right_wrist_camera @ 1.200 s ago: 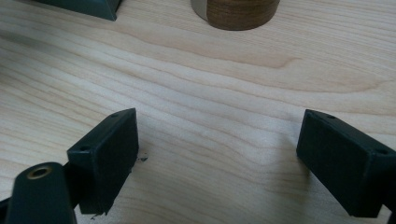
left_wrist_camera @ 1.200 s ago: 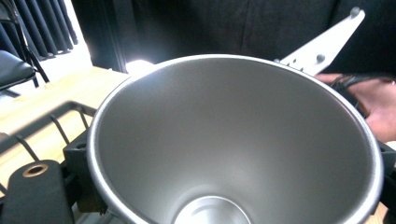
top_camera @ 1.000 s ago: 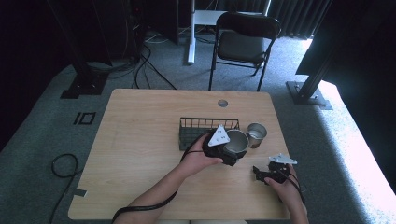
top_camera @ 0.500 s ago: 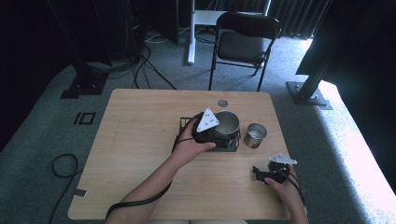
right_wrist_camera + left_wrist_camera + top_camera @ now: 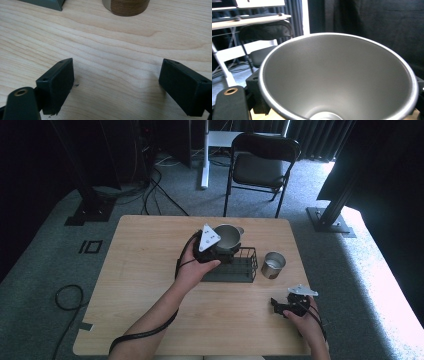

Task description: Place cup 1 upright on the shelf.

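The left gripper (image 5: 220, 251) is clutching one grey metal cup (image 5: 227, 236) above the black wire rack (image 5: 248, 265); a second steel cup (image 5: 273, 265) is standing beside that rack; the right gripper (image 5: 117, 87) is resting agape, well apart from it.

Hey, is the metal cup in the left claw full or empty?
Empty. The left gripper view looks straight into the metal cup: bare grey walls down to the bottom, nothing inside.

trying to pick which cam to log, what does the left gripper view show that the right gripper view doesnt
Left gripper view alone: the inside of a metal cup held in the left claw, with a black chair behind it. Right gripper view alone: the right claw wide open over bare wood, the base of a second cup, a corner of the wire rack. Both: the table.
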Demonstrator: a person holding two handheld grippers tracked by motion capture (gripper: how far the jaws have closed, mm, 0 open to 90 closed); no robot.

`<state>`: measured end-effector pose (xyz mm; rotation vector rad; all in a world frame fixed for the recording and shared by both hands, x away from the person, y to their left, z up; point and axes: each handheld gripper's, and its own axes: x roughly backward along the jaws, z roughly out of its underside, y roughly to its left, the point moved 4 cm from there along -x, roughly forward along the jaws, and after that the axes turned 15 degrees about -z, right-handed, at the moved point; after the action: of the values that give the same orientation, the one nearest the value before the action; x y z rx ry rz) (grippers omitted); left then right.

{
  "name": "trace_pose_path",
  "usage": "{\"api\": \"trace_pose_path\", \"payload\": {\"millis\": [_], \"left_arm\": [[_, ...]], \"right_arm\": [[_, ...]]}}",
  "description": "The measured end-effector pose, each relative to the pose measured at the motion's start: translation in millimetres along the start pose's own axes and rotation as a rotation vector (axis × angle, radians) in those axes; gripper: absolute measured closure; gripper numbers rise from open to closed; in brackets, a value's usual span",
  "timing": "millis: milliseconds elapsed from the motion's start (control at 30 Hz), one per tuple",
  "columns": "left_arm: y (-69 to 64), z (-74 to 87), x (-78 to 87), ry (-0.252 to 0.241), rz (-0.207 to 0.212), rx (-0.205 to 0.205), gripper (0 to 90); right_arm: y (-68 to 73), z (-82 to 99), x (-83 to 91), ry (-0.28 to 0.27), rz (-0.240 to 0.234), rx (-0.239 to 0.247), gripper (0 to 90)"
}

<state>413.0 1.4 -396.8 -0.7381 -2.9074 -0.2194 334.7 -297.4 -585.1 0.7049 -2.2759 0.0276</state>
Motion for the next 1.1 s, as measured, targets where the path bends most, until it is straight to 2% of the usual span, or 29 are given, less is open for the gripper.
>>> {"api": "trace_pose_path", "payload": {"millis": [133,200,300,467,633,800,933,1100], "left_arm": [[11.2,1.4,-0.3,-0.003,-0.056,0.005,13.4],[16.6,2.4,-0.3,-0.015,-0.089,0.032,13.4],[24.7,5.9,-1.1,-0.020,-0.149,0.051,13.4],[35.2,15.0,-4.2,0.000,-0.206,0.079,13.4],[39.0,29.2,-8.3,-0.006,-0.225,0.113,13.4],[37.9,50.5,-16.7,0.030,-0.225,0.134,13.4],[35.0,63.4,-23.7,0.058,-0.227,0.125,13.4],[31.8,71.0,-27.7,0.079,-0.225,0.123,13.4]], "right_arm": [[0.0,0.0,0.0,0.000,0.000,0.000,12.5],[0.0,0.0,0.0,0.000,0.000,0.000,12.4],[0.0,0.0,0.0,0.000,0.000,0.000,12.5],[-0.1,0.0,0.0,0.000,0.000,0.002,12.4],[-0.1,0.0,0.0,0.000,0.000,0.001,12.5],[0.0,0.1,0.1,0.001,0.000,0.001,12.5],[0.0,0.1,0.1,0.001,0.000,0.001,12.5],[0.0,0.1,0.1,0.001,0.000,0.001,12.5]]}}
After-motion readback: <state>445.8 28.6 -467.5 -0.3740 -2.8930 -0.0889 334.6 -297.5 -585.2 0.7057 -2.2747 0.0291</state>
